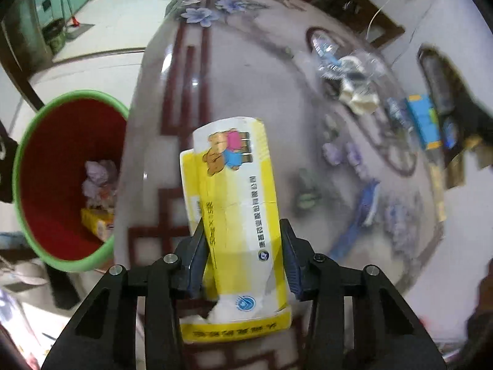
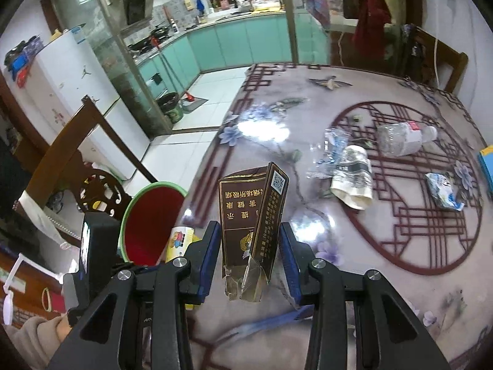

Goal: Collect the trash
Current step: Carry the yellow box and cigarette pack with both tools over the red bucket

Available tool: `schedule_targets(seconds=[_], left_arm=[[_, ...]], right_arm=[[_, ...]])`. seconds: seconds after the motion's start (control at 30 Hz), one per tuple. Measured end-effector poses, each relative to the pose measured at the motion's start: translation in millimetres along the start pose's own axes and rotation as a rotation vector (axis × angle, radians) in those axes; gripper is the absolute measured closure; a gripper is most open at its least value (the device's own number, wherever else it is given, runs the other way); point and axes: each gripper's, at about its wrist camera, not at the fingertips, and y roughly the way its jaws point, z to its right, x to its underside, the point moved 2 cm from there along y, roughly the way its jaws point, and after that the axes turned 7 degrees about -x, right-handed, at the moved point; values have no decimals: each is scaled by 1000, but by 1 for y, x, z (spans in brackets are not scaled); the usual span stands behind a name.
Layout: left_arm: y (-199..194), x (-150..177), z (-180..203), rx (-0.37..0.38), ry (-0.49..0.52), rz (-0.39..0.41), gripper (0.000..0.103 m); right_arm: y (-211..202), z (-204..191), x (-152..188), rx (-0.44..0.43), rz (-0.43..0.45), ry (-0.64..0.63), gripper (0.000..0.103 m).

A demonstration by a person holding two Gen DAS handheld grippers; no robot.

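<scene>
I am clamping the yellow carton [image 1: 237,215] in the left gripper [image 1: 243,246] and the brown cigarette pack [image 2: 252,215] in the right gripper [image 2: 249,249]; I should center each over the green-rimmed bin [image 1: 61,172] before releasing.

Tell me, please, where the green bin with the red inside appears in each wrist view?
Left wrist view: the green bin fills the left edge, beside the table, with trash inside.
Right wrist view: it sits lower left, just left of the table edge.
Shared landmark: the yellow box.
</scene>
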Motion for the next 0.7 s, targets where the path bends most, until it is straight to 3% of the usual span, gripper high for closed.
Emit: schedule_targets(seconds=[0.1, 0.27, 0.5, 0.7], left_arm=[[-12, -9, -6, 20, -39, 33, 63], [-51, -26, -33, -2, -115, 158, 63], [-89, -37, -96, -132, -207, 265, 63], [-87, -37, -147, -215, -263, 265, 63]], right_arm=[[1, -1, 1, -3, -5, -1, 67], [14, -15, -4, -24, -38, -30, 67], [42, -71, -24, -91, -58, -154, 67], [69, -114, -35, -158, -65, -213, 67]])
